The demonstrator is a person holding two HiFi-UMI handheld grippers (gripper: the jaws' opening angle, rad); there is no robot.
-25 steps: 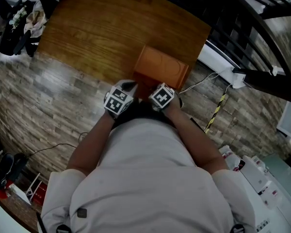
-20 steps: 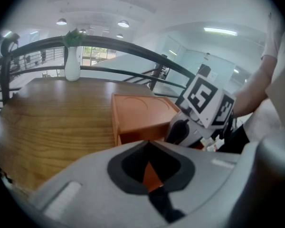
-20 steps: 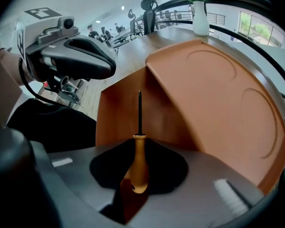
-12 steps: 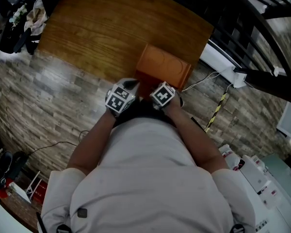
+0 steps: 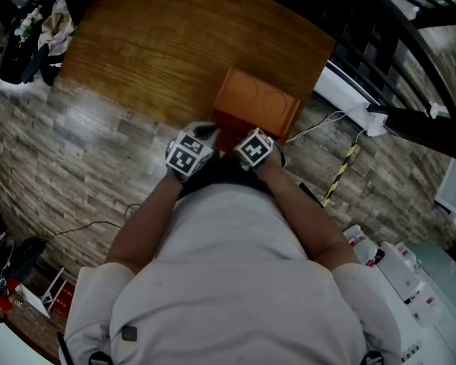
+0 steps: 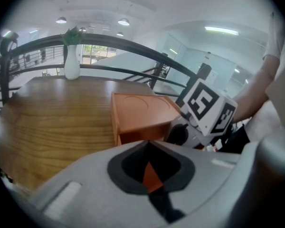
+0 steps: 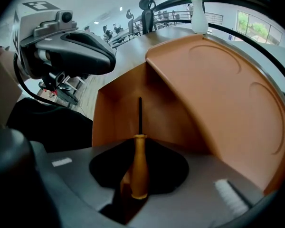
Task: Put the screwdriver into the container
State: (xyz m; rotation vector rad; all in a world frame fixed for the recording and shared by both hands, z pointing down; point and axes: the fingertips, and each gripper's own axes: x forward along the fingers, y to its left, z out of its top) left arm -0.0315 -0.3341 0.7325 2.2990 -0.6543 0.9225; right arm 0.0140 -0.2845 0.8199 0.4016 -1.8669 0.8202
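Observation:
The orange container (image 5: 257, 101) stands at the near edge of the wooden table (image 5: 159, 44), its open side towards me. In the right gripper view the screwdriver (image 7: 139, 165), with an orange handle and a dark shaft, lies between the jaws of my right gripper (image 7: 138, 144). Its tip points into the container's cavity (image 7: 118, 108). These jaws have just been opening, and a gap shows beside the handle. My left gripper (image 6: 148, 144) hovers just left of the opening, shut and empty. From above, both grippers (image 5: 205, 133) sit side by side at the container's front.
A white vase (image 6: 72, 65) with a plant stands at the table's far edge. A dark railing curves behind the table. Cables and a yellow-black strip (image 5: 338, 175) lie on the plank floor to the right. My own body hides the floor below the grippers.

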